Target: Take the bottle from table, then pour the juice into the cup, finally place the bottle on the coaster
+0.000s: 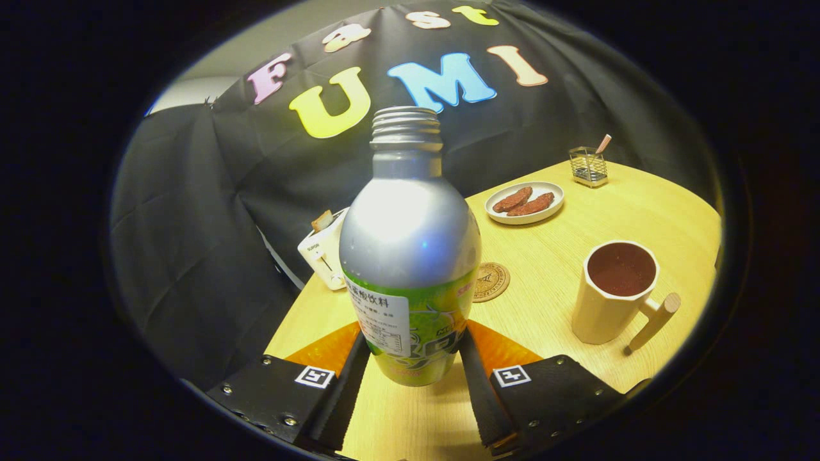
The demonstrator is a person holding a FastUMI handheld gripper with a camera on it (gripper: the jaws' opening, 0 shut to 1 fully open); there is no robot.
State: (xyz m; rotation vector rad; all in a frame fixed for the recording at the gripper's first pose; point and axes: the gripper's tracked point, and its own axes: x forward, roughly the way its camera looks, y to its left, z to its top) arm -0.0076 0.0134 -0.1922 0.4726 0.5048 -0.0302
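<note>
Clearly the bottle (410, 256) is being held upright and uncapped between the fingers of the gripper (410, 358), which are being pressed against both sides of its lower body, probably so nothing spills in transit. It appears lifted above the table (544, 282). The cup (615, 291) is being kept near, ahead to the right; the coaster (491, 282) is lying just beyond the bottle.

coaster (491, 282): left edge hidden behind bottle (410, 256)
toaster (325, 251): right part hidden behind bottle
bottle label: too small to read
</note>
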